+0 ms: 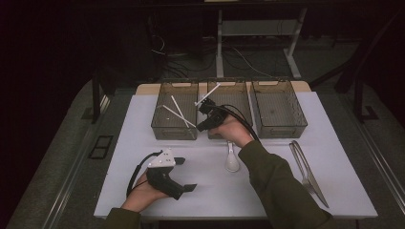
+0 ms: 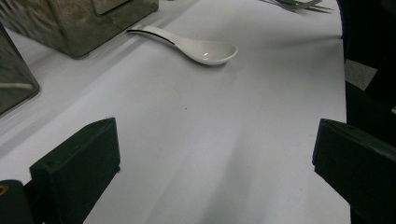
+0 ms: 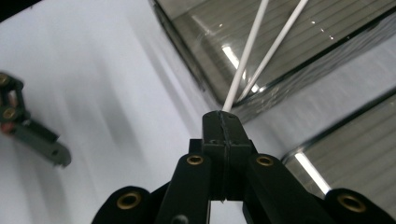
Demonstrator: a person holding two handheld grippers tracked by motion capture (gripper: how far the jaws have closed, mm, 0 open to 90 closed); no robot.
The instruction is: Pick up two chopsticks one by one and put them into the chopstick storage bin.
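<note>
My right gripper (image 1: 200, 104) hovers over the gap between the left bin (image 1: 174, 136) and the middle bin (image 1: 229, 82), shut on a thin white chopstick (image 1: 211, 92) that sticks out up and to the right. In the right gripper view the jaws (image 3: 223, 119) are pressed together on that chopstick (image 3: 247, 51), with a second white stick (image 3: 280, 42) running beside it over a bin (image 3: 327, 42). Two more white chopsticks (image 1: 177, 114) lie crossed in the left bin. My left gripper (image 1: 185, 174) rests low at the table's front left, open and holding nothing (image 2: 215, 177).
A white ceramic spoon (image 1: 231, 160) (image 2: 205, 49) lies mid-table in front of the middle bin. A fork and knife (image 1: 305, 171) lie at the right. The right bin (image 1: 282, 131) stands at the back right. A sleeved forearm (image 1: 277, 186) crosses the table's centre.
</note>
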